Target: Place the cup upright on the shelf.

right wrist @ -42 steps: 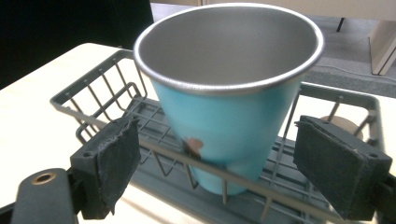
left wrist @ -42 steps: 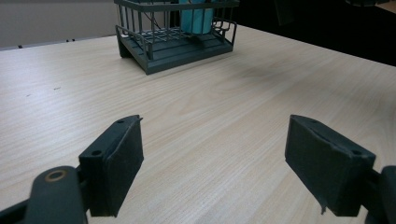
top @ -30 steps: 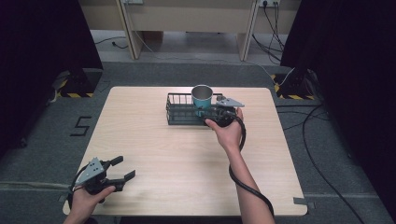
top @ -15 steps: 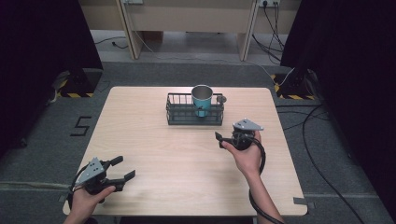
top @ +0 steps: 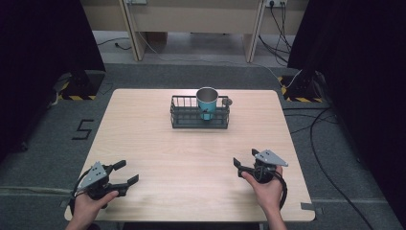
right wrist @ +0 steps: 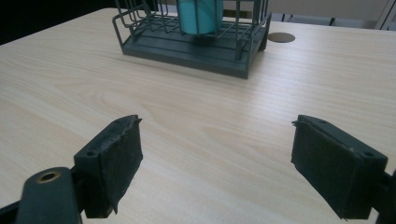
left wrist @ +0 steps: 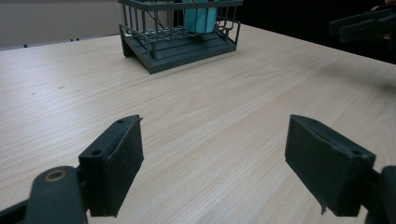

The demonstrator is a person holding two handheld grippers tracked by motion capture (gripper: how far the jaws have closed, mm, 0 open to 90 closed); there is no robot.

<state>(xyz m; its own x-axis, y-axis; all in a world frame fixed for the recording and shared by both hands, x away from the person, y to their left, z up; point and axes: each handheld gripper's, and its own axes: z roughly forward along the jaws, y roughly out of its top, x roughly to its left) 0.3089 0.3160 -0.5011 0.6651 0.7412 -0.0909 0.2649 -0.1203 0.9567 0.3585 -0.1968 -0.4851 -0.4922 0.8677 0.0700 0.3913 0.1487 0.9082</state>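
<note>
Bare wood runs across the surface (top: 143, 124) from the near edge to the wire basket (top: 199, 117), the one obstacle, standing toward the far edge with a teal cup (top: 207, 99) upright inside. Open lanes pass on both sides of the basket. Between the left claw (top: 123, 171) and right claw (top: 245, 161), both spread wide, the wood lies open

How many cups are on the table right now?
1. A teal cup stands upright in the right part of the wire rack at the table's far middle. Nothing looks hidden behind it, though the rack's bars partly block its base.
</note>
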